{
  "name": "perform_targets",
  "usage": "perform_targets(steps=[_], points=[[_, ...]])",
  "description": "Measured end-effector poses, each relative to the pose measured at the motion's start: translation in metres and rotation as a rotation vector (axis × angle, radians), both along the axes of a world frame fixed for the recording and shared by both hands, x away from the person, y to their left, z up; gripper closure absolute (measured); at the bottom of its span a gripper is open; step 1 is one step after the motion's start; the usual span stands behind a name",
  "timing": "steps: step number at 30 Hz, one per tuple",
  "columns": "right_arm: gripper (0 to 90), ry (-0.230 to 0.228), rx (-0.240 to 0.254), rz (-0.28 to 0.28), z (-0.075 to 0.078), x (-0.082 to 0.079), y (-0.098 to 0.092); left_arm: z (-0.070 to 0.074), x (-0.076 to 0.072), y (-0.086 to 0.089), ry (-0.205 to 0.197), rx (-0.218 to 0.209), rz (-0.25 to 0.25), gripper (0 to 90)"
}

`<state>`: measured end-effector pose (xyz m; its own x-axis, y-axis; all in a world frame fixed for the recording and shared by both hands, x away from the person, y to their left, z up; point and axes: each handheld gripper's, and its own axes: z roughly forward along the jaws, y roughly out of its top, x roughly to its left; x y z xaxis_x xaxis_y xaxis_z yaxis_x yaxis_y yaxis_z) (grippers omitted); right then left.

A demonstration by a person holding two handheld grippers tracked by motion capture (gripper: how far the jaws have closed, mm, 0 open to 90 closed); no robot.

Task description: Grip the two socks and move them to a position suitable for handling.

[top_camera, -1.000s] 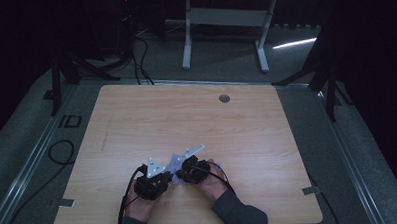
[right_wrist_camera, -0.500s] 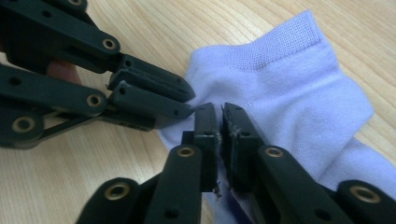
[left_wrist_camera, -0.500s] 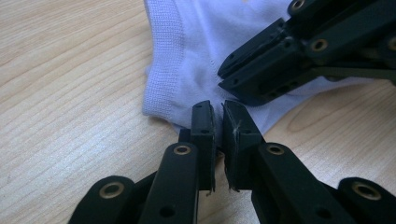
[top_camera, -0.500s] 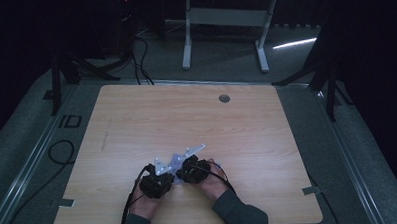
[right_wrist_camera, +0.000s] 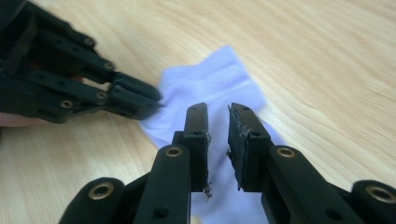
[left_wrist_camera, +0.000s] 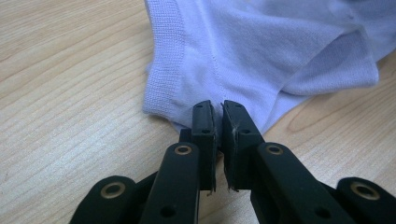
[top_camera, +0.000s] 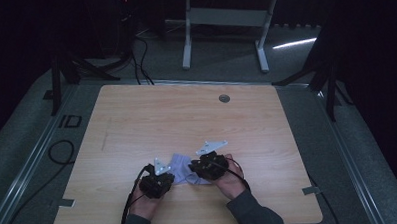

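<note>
A pale lilac sock (top_camera: 181,165) lies crumpled on the wooden table (top_camera: 186,117) near its front edge, between both hands. My left gripper (top_camera: 172,177) comes at it from the left. In the left gripper view the jaws stand almost together on the sock's (left_wrist_camera: 261,56) near hem, so the left gripper (left_wrist_camera: 218,109) is shut on it. My right gripper (top_camera: 191,168) is at the sock's right side. In the right gripper view it (right_wrist_camera: 218,112) hovers over the sock (right_wrist_camera: 210,88) with a narrow gap between its jaws. The left gripper (right_wrist_camera: 156,100) touches the sock's far edge there.
A round grommet (top_camera: 224,98) sits near the table's far edge. Bits of tape (top_camera: 64,201) mark the front corners. A white stand (top_camera: 223,21) and dark cables (top_camera: 58,152) are on the floor beyond and beside the table.
The right hand has shifted slightly to the right and the left hand slightly toward the front edge. The sock stays between them.
</note>
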<state>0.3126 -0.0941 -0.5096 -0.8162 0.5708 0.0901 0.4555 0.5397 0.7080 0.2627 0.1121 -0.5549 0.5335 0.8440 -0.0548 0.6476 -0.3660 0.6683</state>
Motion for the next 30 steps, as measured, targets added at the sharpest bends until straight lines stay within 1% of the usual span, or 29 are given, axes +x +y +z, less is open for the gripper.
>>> perform_targets(steps=[6,10,14,15,19,20,23,25,26,28,29,30], points=[[77.1,0.01,0.005,-0.072,0.001,0.004,-0.02,0.0,0.0,0.0,0.001,-0.004,0.002,83.4],[78.1,0.028,0.0,-0.101,-0.003,0.004,-0.025,0.0,0.0,0.0,0.0,-0.008,0.004,83.4],[78.4,0.042,-0.004,-0.112,-0.006,0.004,-0.027,0.0,0.0,0.001,0.001,-0.005,0.001,83.5],[78.1,0.06,-0.007,-0.117,-0.01,0.004,-0.027,0.0,0.0,0.0,0.002,-0.006,0.002,83.4],[77.2,0.069,-0.007,-0.099,-0.014,0.003,-0.023,0.0,0.0,0.0,0.002,-0.005,0.002,83.5],[76.7,0.084,-0.027,-0.082,-0.019,-0.001,-0.018,0.0,0.0,0.0,0.002,-0.005,0.002,83.5],[75.7,0.104,-0.038,-0.067,-0.027,-0.002,-0.011,0.0,0.0,0.0,0.002,-0.005,0.002,83.5],[75.7,0.111,-0.042,-0.061,-0.029,-0.003,-0.009,0.0,0.0,0.0,0.002,-0.005,0.002,83.5],[72.9,0.126,-0.049,-0.051,-0.034,-0.003,-0.005,0.0,0.0,0.001,0.003,-0.008,0.001,83.5],[75.0,0.128,-0.067,-0.046,-0.037,-0.003,-0.002,0.0,0.0,0.001,0.006,-0.009,0.001,83.6],[77.3,0.125,-0.081,-0.049,-0.039,-0.003,0.0,0.0,0.0,0.001,0.007,-0.01,0.0,83.5],[79.0,0.117,-0.083,-0.048,-0.039,-0.003,0.0,0.0,0.0,0.001,0.008,-0.011,-0.001,83.6]])
